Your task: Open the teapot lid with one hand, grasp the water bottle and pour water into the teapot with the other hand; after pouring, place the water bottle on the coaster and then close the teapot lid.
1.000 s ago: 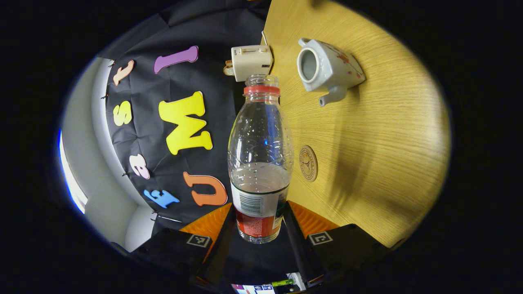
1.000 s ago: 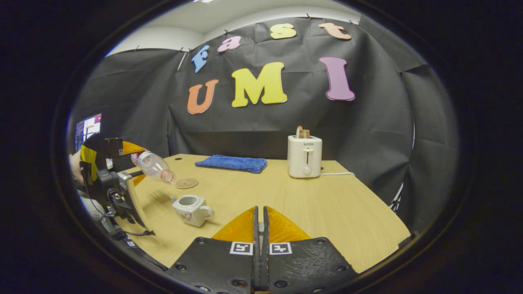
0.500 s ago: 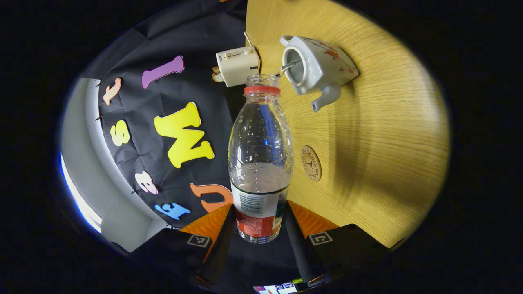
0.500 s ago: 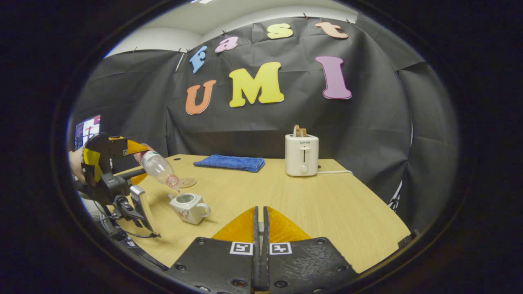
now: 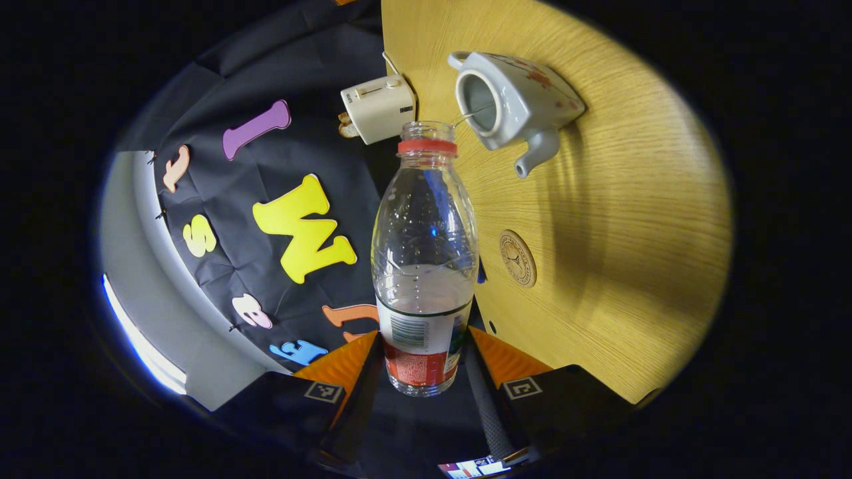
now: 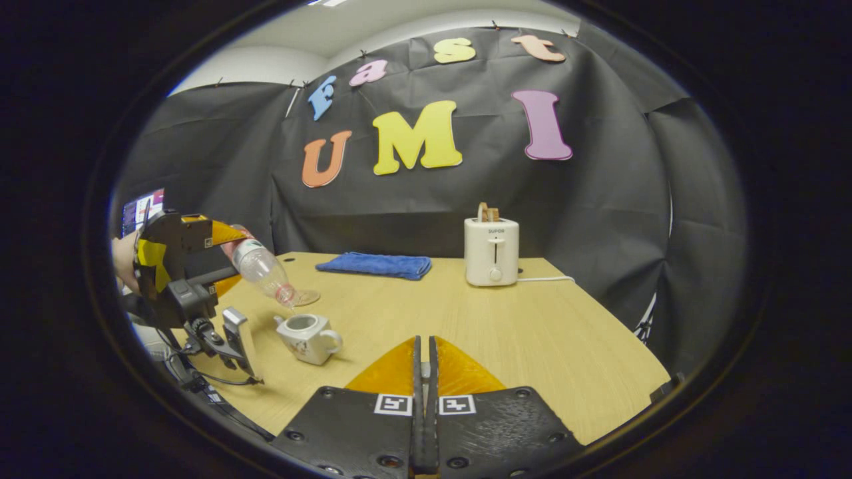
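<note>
Meanwhile left tool point(image 5: 424, 362) pinches tilted water bottle point(image 5: 425, 259) above teapot point(image 6: 307, 336); right tool point(image 6: 424, 372) pressed together, apparently empty.

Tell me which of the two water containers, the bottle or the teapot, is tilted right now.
The water bottle, clamped in the left tool, is tipped neck-down over the teapot. The teapot stands upright on the table, lid off.

I see a light wood table point(image 6: 532, 332) carrying an open white teapot point(image 6: 307, 338), round coaster point(image 5: 518, 258) near it, folded blue cloth point(image 6: 375, 265) and white toaster point(image 6: 492, 251) at the back edge.
</note>
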`<state>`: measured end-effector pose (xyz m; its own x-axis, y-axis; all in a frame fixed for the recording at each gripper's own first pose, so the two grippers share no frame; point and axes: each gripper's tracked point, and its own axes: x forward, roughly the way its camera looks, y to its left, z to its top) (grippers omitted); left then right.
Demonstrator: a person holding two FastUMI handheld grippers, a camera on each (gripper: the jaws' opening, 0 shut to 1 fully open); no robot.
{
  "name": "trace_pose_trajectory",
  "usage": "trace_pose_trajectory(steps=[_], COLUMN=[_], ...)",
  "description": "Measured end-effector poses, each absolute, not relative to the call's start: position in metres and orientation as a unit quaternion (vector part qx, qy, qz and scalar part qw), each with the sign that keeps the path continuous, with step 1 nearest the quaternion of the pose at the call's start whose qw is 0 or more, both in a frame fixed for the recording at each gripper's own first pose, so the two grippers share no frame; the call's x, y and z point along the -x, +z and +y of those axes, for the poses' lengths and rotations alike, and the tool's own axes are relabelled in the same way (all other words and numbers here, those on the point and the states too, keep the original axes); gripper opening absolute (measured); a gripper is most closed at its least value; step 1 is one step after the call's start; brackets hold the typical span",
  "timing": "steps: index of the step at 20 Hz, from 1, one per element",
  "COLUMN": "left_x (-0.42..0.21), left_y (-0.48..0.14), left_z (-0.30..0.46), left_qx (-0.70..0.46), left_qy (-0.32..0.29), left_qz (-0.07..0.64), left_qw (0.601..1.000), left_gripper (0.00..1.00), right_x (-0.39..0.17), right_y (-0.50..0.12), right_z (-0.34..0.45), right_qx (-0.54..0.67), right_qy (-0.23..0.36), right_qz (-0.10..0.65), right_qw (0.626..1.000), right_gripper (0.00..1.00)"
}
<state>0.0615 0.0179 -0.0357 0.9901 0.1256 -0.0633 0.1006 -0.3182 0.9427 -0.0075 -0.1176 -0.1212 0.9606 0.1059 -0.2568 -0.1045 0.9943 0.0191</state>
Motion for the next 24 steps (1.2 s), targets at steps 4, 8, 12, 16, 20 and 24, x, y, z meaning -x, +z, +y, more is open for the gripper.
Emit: trace_pose_trajectory(steps=[4,8,12,16,20,24], left_x=[-0.063,-0.064,-0.064,-0.064,-0.065,-0.066], left_y=[-0.03,-0.028,-0.028,-0.029,-0.022,-0.019], left_z=[0.015,0.013,0.012,0.01,0.007,0.002], left_qx=[-0.819,-0.824,-0.831,-0.837,-0.842,-0.847], left_qy=[0.014,0.016,0.017,0.02,0.022,0.021], left_qz=[0.066,0.066,0.067,0.068,0.063,0.06], left_qw=[0.57,0.562,0.551,0.543,0.535,0.528], left_gripper=[0.72,0.72,0.72,0.76,0.71,0.72], right_x=[0.008,0.01,0.01,0.011,0.012,0.013], right_y=[-0.121,-0.12,-0.119,-0.12,-0.118,-0.12], right_z=[-0.117,-0.117,-0.118,-0.118,-0.118,-0.118], right_qx=[-0.004,-0.004,-0.007,-0.011,-0.014,-0.017], right_qy=[0.054,0.054,0.054,0.055,0.056,0.057], right_qz=[0.129,0.127,0.126,0.125,0.121,0.123], right_qw=[0.99,0.99,0.991,0.991,0.991,0.991], right_gripper=[0.0,0.0,0.0,0.0,0.0,0.0])
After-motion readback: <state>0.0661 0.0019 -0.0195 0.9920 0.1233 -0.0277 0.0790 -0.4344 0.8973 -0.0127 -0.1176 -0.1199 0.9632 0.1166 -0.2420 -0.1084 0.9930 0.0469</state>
